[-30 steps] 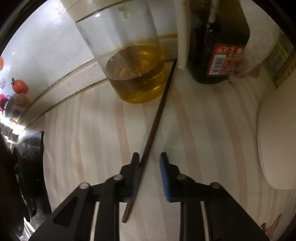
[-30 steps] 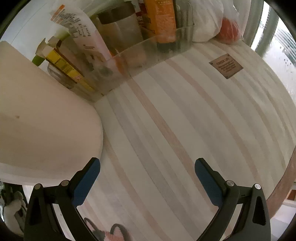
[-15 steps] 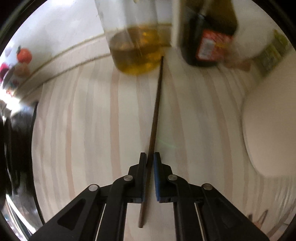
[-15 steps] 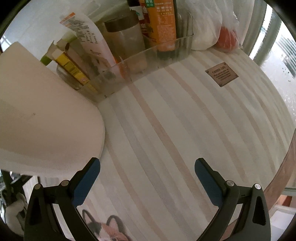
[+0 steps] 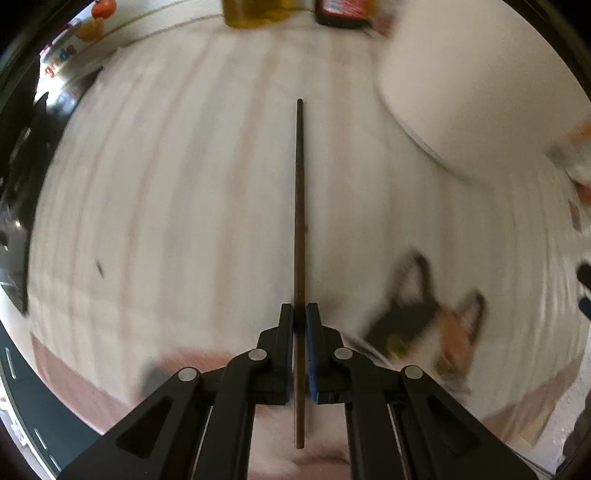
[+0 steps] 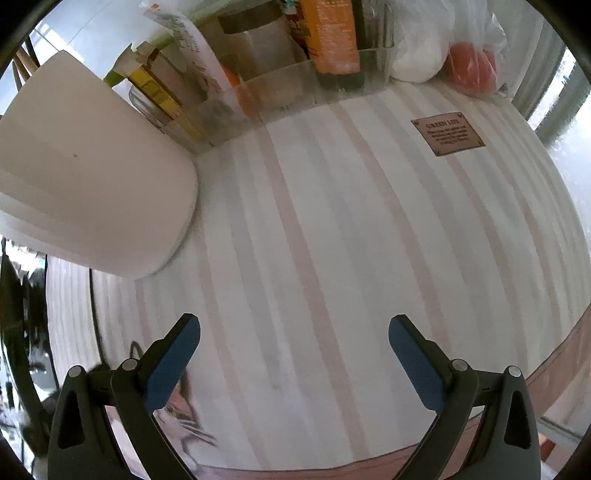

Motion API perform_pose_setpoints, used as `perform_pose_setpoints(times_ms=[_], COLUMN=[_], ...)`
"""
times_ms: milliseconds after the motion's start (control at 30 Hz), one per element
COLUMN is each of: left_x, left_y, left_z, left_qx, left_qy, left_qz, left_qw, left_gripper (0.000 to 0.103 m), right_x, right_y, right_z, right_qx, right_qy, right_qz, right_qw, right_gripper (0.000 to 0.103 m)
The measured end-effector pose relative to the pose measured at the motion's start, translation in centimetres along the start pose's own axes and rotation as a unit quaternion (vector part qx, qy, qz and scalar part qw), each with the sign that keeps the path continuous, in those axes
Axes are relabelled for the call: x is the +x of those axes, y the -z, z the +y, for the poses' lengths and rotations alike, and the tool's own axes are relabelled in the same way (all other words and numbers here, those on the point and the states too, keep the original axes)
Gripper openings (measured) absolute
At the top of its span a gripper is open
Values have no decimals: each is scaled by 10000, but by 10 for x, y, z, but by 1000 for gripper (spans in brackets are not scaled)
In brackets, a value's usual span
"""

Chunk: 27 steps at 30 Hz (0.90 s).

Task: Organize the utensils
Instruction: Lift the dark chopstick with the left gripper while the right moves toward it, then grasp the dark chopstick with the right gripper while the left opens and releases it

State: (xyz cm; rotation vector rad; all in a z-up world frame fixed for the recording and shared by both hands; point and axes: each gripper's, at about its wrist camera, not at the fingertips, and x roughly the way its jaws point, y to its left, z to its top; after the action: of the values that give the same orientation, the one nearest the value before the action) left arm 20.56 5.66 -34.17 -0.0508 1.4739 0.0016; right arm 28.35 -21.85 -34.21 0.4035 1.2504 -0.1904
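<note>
With its blue pads pressed tight on a dark chopstick (image 5: 299,206), the left gripper (image 5: 299,314) points straight down over the striped tablecloth (image 5: 177,192). Most of the stick runs out ahead of the fingers, a short tail pokes back behind them, and it sits sharp against a blurred cloth. A white container (image 5: 476,85) fills the upper right of this view, a cat print (image 5: 424,314) smears across the cloth at lower right, and an oil jar (image 5: 255,13) and dark bottle (image 5: 343,13) sit at the top edge. Over on the right, the right gripper (image 6: 293,341) hangs wide open, nothing between its pads, above bare cloth. Beside it stands the white container (image 6: 85,173), touching a clear bin (image 6: 280,92) crammed with packets, near a brown label (image 6: 447,133).
</note>
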Motion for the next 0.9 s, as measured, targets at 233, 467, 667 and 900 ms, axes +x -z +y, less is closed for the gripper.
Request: perform_pose_setpoints(times_ms=[233, 467, 667, 900], left_x=[3, 1, -25, -21], left_y=[27, 36, 27, 24], left_z=[-64, -106, -91, 2], left_qx=[302, 419, 35, -317], left_qy=[205, 247, 102, -628], left_qz=[139, 129, -72, -402], left_qw=[9992, 9987, 9999, 9967], left_gripper=[4, 11, 65, 97], right_x=[-17, -12, -3, 16], right_y=[3, 0, 6, 25], right_z=[-23, -44, -13, 98], right_qx=[-55, -131, -683, -1832], right_qy=[-93, -14, -160, -275], right_qz=[-39, 189, 552, 867], right_qw=[9999, 9997, 9960, 9789], right_gripper=[103, 103, 71, 68])
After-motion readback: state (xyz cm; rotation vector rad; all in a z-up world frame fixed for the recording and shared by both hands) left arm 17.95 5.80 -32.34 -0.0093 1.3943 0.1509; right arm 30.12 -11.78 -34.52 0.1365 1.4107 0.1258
